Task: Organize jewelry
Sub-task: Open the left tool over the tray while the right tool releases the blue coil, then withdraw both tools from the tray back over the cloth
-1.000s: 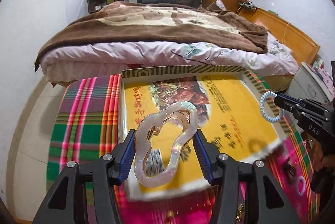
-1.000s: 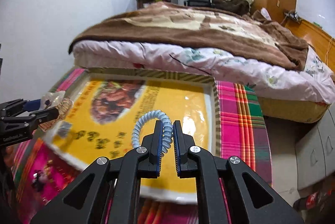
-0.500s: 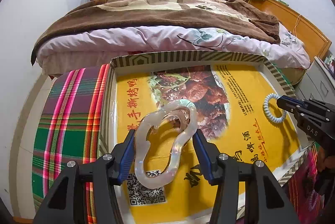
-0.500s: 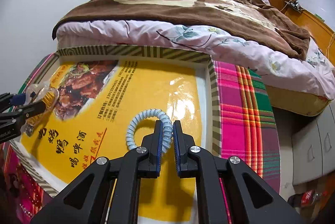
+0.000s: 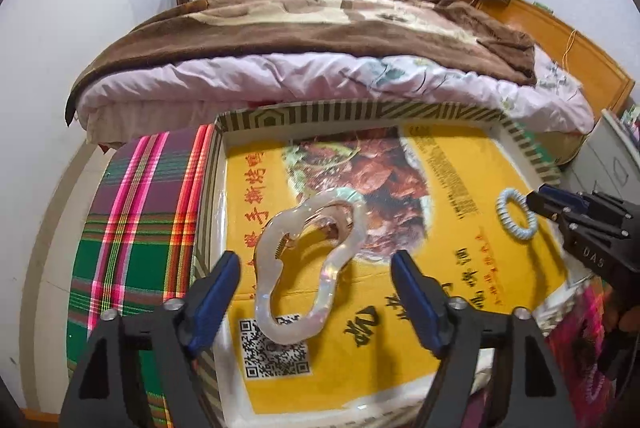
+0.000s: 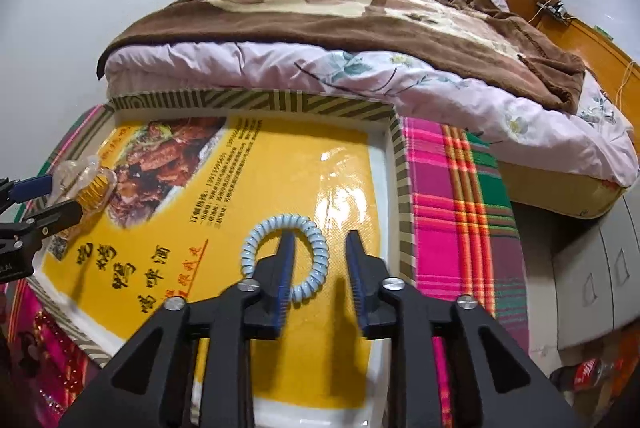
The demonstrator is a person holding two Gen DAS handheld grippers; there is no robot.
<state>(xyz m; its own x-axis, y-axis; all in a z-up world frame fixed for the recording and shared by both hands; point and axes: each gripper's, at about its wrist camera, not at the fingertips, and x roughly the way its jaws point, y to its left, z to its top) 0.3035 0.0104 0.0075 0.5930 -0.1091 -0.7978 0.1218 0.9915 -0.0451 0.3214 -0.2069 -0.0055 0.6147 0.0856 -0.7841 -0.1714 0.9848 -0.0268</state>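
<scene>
A pearly open-loop hair claw (image 5: 308, 264) lies in the yellow tray (image 5: 400, 360), between the spread fingers of my left gripper (image 5: 316, 292), which is open and clear of it. A pale blue spiral hair tie (image 6: 286, 256) lies in the same tray; my right gripper (image 6: 320, 276) is open over it, the left finger crossing the ring. The tie also shows in the left wrist view (image 5: 516, 214), at the tip of the right gripper (image 5: 548, 201). The claw shows in the right wrist view (image 6: 86, 183), by the left gripper (image 6: 44, 199).
The tray's striped rim (image 5: 360, 113) sits on a plaid cloth (image 5: 132, 240). A bed with a brown blanket (image 5: 320, 23) stands just behind. Grey drawers (image 6: 600, 268) and a bottle (image 6: 584, 374) on the floor are to the right.
Both grippers have opened. The hair claw and the spiral hair tie have been let go and now rest in the tray. Both grippers have come lower over the tray.
</scene>
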